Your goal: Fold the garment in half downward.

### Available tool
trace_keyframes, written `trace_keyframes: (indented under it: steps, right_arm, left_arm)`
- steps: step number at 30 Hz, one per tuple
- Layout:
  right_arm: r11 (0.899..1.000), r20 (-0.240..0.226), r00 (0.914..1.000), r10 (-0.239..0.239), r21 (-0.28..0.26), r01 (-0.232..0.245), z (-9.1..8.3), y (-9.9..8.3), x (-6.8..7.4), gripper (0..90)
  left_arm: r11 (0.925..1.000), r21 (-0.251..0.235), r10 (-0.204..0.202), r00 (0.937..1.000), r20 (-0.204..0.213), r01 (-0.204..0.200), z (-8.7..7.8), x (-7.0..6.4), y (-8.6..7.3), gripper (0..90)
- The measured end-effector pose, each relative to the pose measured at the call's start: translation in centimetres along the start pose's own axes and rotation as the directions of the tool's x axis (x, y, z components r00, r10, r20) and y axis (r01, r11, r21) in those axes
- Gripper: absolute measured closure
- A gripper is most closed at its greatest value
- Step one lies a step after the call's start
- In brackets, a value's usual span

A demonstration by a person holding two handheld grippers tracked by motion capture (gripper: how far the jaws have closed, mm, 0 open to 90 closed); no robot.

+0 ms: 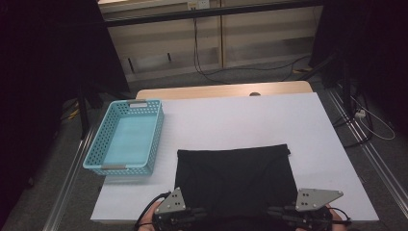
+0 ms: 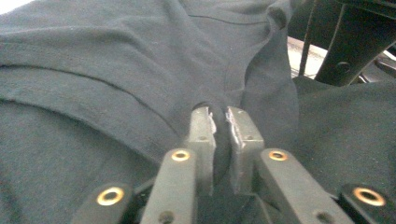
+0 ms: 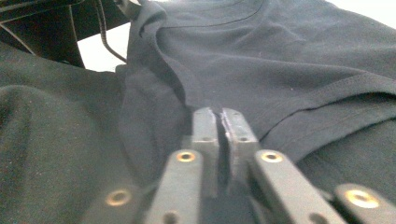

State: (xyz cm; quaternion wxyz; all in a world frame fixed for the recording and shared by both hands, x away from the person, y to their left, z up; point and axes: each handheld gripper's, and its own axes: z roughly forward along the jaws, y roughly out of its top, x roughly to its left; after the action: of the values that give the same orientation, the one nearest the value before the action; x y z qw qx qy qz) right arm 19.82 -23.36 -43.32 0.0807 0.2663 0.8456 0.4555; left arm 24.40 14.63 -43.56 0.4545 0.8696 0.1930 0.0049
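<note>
Both grippers — left gripper [image 2: 219,122], right gripper [image 3: 219,122] — pinch the black garment [image 1: 234,175]; blue basket [image 1: 156,139] holds nothing.

Black folded garment [image 1: 234,175] flat on the table's near edge, hems stitched, near edge bunched.

- A bench [image 1: 240,120] with a white top fills the middle of the high view; a strip of pale wood [image 1: 216,90] shows along its far edge.
- Grey floor [image 1: 250,74] lies beyond it, crossed by black cables [image 1: 211,74].
- A beige panelled wall [image 1: 250,38] stands at the back.
- Dark curtains [image 1: 43,57] hang at both sides.
- Metal rails [image 1: 380,163] run beside the bench.
</note>
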Motion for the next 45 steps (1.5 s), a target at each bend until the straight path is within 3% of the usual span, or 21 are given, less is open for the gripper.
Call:
trace_keyframes:
  steps: [5,9,13,17,20,28,32,34,35,36,37,39,42,45]
  right_arm:
    - [1.0,0.019,0.9995,0.024,0.006,-0.024,0.3,0.1,-0.3,63.8]
    - [0.999,0.02,0.9993,0.032,-0.017,-0.032,0.1,0.2,-0.6,54.8]
    - [0.998,0.039,0.9979,0.052,-0.038,-0.05,0.0,0.4,-1.0,51.9]
    - [0.998,0.084,0.995,0.053,-0.042,-0.049,0.4,0.7,-1.9,48.5]
    - [0.997,0.119,0.9912,0.058,-0.052,-0.052,0.6,0.9,-3.0,45.4]
    - [0.993,0.199,0.9753,0.097,-0.091,-0.08,0.2,2.0,-5.9,40.3]
    - [0.988,0.21,0.9678,0.138,-0.102,-0.119,-0.2,2.3,-7.8,37.7]
    - [0.987,0.229,0.962,0.149,-0.1,-0.129,-0.4,2.4,-8.8,36.0]
    - [0.986,0.234,0.9603,0.152,-0.096,-0.133,-0.4,2.4,-9.3,34.8]
    - [0.986,0.252,0.955,0.157,-0.094,-0.137,-0.5,2.5,-9.7,35.0]
    - [0.984,0.253,0.9529,0.167,-0.1,-0.146,-0.6,2.5,-10.1,35.3]
    - [0.982,0.269,0.9463,0.18,-0.104,-0.158,-0.8,2.6,-11.1,35.4]
    - [0.978,0.294,0.9343,0.201,-0.116,-0.174,-1.1,3.0,-12.4,35.5]
    - [0.977,0.319,0.9251,0.206,-0.118,-0.177,-1.3,3.4,-13.6,35.5]
  left_arm:
    - [0.9989,-0.026,-0.04,0.9981,-0.047,0.039,-0.4,0.8,0.3,59.8]
    - [0.9985,-0.035,-0.045,0.9964,-0.072,0.042,-0.5,1.1,0.4,48.0]
    - [0.9973,-0.054,-0.057,0.9908,-0.123,0.051,-0.4,1.9,0.5,35.3]
    - [0.996,-0.071,-0.067,0.979,-0.192,0.055,0.1,3.7,1.1,24.4]
    - [0.9965,-0.075,-0.052,0.9715,-0.231,0.036,0.2,5.3,1.7,21.5]
    - [0.986,-0.158,-0.104,0.9395,-0.326,0.054,-0.1,8.5,3.7,11.1]
    - [0.9857,-0.156,-0.114,0.9343,-0.338,0.064,0.8,9.6,4.2,9.3]
    - [0.9881,-0.136,-0.113,0.9401,-0.322,0.072,1.2,10.2,4.3,7.9]
    - [0.9882,-0.133,-0.116,0.9371,-0.329,0.075,1.4,10.3,4.4,8.1]
    - [0.9905,-0.123,-0.1,0.9382,-0.331,0.063,1.6,10.5,4.4,9.0]
    - [0.9899,-0.12,-0.11,0.9432,-0.313,0.076,1.8,10.8,4.6,9.6]
    - [0.9896,-0.115,-0.118,0.9462,-0.301,0.087,2.0,11.3,4.9,9.1]
    - [0.9898,-0.112,-0.121,0.9349,-0.334,0.087,2.6,12.3,5.4,9.1]
    - [0.9846,-0.092,-0.171,0.9268,-0.334,0.148,3.7,13.5,5.8,9.1]
